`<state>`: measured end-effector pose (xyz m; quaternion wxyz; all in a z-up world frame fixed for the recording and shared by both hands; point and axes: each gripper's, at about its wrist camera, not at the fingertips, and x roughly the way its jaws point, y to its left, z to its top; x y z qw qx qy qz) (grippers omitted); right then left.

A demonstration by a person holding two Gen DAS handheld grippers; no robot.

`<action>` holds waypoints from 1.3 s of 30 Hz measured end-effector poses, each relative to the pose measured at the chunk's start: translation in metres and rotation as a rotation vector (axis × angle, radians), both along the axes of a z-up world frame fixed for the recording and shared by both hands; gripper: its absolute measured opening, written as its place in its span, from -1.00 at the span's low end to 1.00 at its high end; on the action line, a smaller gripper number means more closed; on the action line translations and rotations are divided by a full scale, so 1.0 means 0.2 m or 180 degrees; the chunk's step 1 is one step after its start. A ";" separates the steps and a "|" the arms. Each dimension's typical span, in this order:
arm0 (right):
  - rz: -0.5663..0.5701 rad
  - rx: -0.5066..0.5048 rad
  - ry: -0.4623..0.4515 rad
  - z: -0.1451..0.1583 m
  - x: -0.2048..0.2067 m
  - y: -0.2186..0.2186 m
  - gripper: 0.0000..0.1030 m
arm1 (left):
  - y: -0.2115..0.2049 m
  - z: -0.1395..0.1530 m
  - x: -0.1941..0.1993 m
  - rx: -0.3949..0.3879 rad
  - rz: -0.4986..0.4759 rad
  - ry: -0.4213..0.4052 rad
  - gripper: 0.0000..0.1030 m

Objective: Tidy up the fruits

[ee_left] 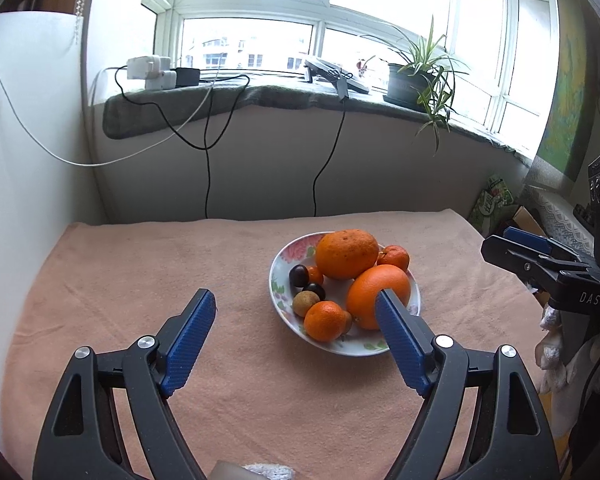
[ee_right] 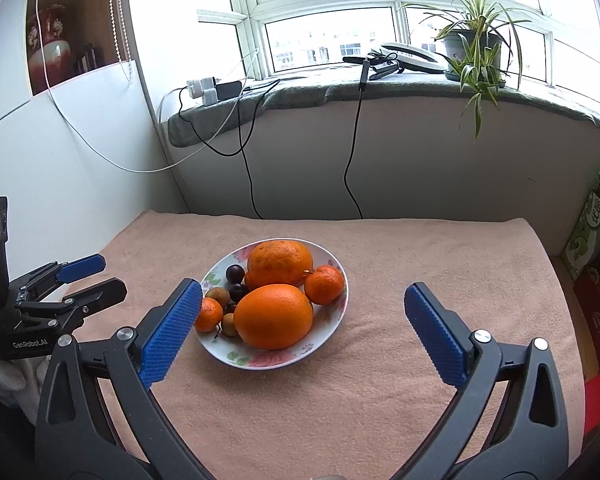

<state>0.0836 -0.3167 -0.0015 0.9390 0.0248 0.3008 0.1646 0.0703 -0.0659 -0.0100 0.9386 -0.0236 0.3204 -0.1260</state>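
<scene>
A floral white plate (ee_left: 279,276) (ee_right: 332,268) stands on the pink cloth. It holds two big oranges (ee_left: 346,254) (ee_right: 274,316), small tangerines (ee_left: 324,320) (ee_right: 325,284), dark plums (ee_left: 299,275) (ee_right: 235,273) and brownish longans (ee_left: 301,303) (ee_right: 219,295). My left gripper (ee_left: 296,300) is open and empty just left of and before the plate; it also shows in the right wrist view (ee_right: 94,276). My right gripper (ee_right: 303,298) is open and empty in front of the plate; it shows at the right edge of the left wrist view (ee_left: 500,246).
The pink cloth (ee_left: 140,280) (ee_right: 440,248) covers the table. A white wall panel (ee_left: 32,160) stands on the left. Behind is a sill with chargers (ee_left: 152,70), hanging cables (ee_right: 352,152) and a potted plant (ee_right: 474,48). Boxes (ee_right: 592,224) stand at the right.
</scene>
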 end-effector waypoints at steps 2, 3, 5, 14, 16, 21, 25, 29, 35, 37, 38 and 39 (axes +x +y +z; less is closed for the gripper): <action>-0.0032 -0.0050 -0.0047 0.01 -0.03 0.00 1.00 | 0.00 0.00 -0.02 -0.0007 -0.0002 0.0010 0.60; -0.0049 -0.0077 -0.0070 0.01 -0.04 0.00 1.00 | 0.00 -0.01 -0.02 0.0000 0.0008 0.0009 0.60; -0.0074 -0.0129 -0.0108 0.02 -0.06 0.01 1.00 | -0.01 -0.01 -0.04 0.0041 0.0038 0.0001 0.60; -0.0053 -0.0153 -0.0107 0.00 -0.11 0.02 1.00 | -0.01 0.00 -0.09 0.0097 0.0067 -0.0022 0.60; -0.0058 -0.0151 -0.0102 0.00 -0.12 0.02 1.00 | -0.01 0.00 -0.10 0.0091 0.0077 -0.0036 0.60; -0.0076 -0.0160 -0.0090 0.00 -0.12 0.01 1.00 | 0.00 0.02 -0.12 0.0085 0.0089 -0.0072 0.60; -0.0080 -0.0147 -0.0078 -0.01 -0.13 0.01 1.00 | -0.01 0.02 -0.12 0.0094 0.0089 -0.0069 0.60; -0.0069 -0.0142 -0.0066 -0.01 -0.12 0.01 1.00 | -0.01 0.01 -0.12 0.0104 0.0092 -0.0050 0.60; -0.0071 -0.0162 -0.0055 -0.01 -0.12 0.02 1.00 | -0.01 0.01 -0.12 0.0094 0.0073 -0.0051 0.60; -0.0071 -0.0165 -0.0040 -0.01 -0.12 0.02 1.00 | -0.01 0.01 -0.12 0.0096 0.0064 -0.0059 0.60; -0.0071 -0.0167 -0.0037 -0.01 -0.12 0.02 1.00 | -0.02 0.01 -0.12 0.0099 0.0060 -0.0061 0.60; -0.0072 -0.0169 -0.0036 -0.02 -0.12 0.02 1.00 | -0.02 0.01 -0.12 0.0101 0.0058 -0.0062 0.60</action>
